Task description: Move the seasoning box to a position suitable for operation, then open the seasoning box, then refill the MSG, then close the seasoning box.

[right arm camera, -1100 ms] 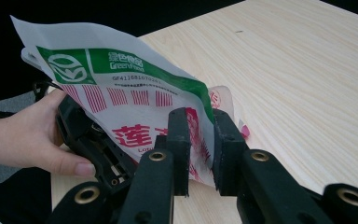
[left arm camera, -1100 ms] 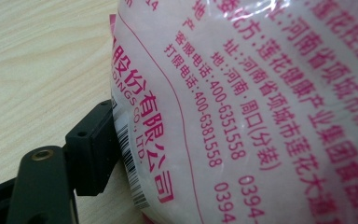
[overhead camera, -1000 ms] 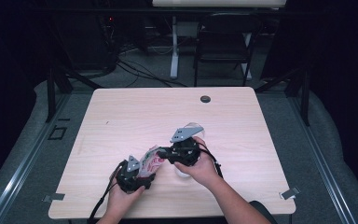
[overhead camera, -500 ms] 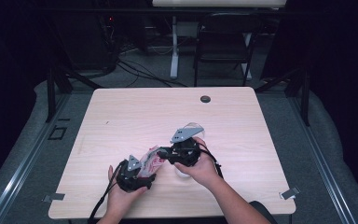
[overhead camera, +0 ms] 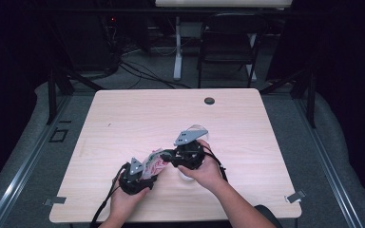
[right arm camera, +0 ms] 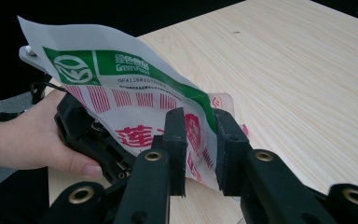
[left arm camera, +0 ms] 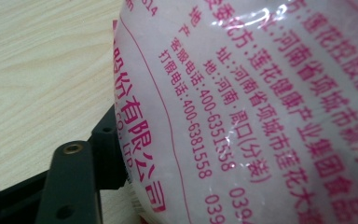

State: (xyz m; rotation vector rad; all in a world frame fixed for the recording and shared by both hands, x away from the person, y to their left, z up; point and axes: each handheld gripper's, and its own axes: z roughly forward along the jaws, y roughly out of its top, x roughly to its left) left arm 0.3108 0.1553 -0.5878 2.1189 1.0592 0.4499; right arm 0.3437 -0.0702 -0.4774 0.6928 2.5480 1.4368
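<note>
Now, bag: a white plastic packet (overhead camera: 154, 165) with red print and a green band along one edge; in the high view it sits between the two grippers, near the front edge of the tabletop (overhead camera: 138, 114), lifted off the wood

Bag, close up: in the left gripper view its white face (left arm camera: 261, 102) carries rows of red characters and phone numbers; in the right gripper view the green band and a red striped panel show (right arm camera: 135, 93), the packet tilted and one top corner pointing up and away

Left gripper (overhead camera: 134, 176): held in the person's left hand (right arm camera: 28, 135) at the near left of the packet; its jaws have just been closing with the packet between them; one black jaw lies along the packet's edge – whether the pads press on it cannot be told

Right gripper (right arm camera: 200, 151): the two black jaws stand either side of the packet's lower edge, close against it – clamped on the bag; in the high view the right hand (overhead camera: 208, 167) holds this gripper just right of the packet

Tabletop: pale wood grain; a small dark round cap (overhead camera: 209, 100) lies near the far edge, well apart from the hands

Behind the tabletop: a dark chair (overhead camera: 228, 42); cables on the floor
</note>
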